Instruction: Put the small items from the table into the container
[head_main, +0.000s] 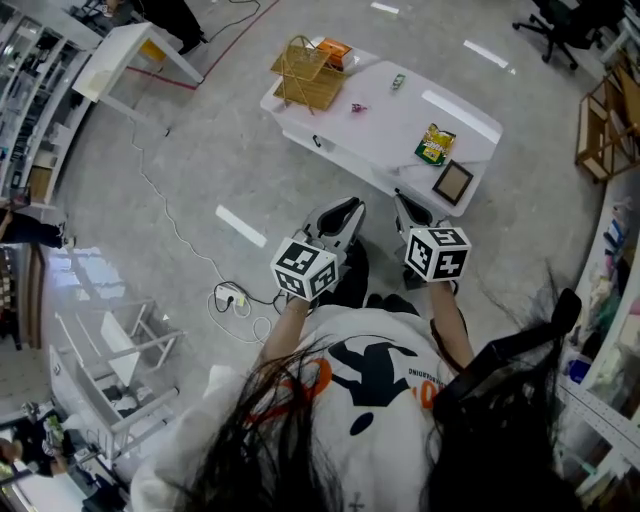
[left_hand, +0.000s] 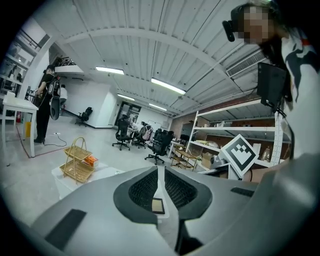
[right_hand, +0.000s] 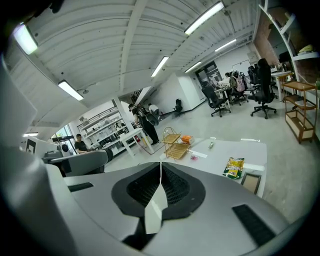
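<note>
Small items: a crinkly yellow-green snack packet (head_main: 434, 145) and a flat square frame (head_main: 453, 182) with a wooden rim lie at the counter's near end. A tiny pink piece (head_main: 357, 107) and a small greenish piece (head_main: 398, 82) lie further along.
Container: a golden two-tier wire basket (head_main: 305, 72) stands on the far corner, with an orange packet (head_main: 335, 50) just beside it.
Counter (head_main: 390, 130): smooth, white, with rounded corners.
Left gripper (head_main: 352, 205): grey shell, ribbed black pads, jaws pressed together with nothing between them.
Right gripper (head_main: 399, 197): the same, jaws closed and empty, just short of the counter's near edge.
Floor (head_main: 220, 160): glossy grey.
</note>
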